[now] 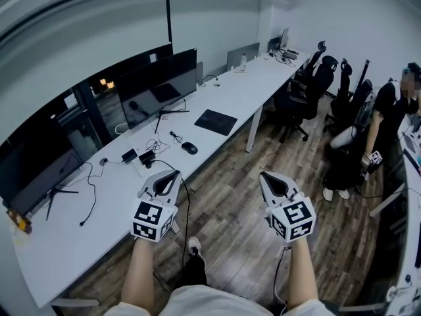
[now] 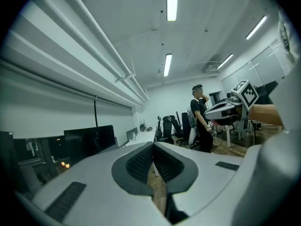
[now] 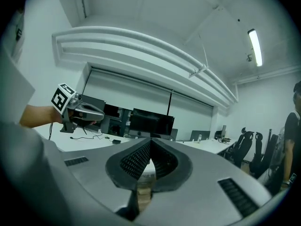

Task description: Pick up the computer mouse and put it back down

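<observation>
Jaws shut and empty on left gripper [image 1: 176, 174] and right gripper [image 1: 263, 174], hovering short of the long white desk [image 1: 223, 97] (staging, I'd guess), small black computer mouse [image 1: 189, 148] untouched.

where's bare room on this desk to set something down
Bare desk lies before the nearest monitor, and again beyond the mouse pad toward the far end. Cables and adapters crowd the patch left of the mouse.

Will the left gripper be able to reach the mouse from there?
Probably yes. The mouse lies in the open near the edge of the desk, just beyond the left gripper, with nothing between them. The jaws are shut, though, so they would have to open first.
</observation>
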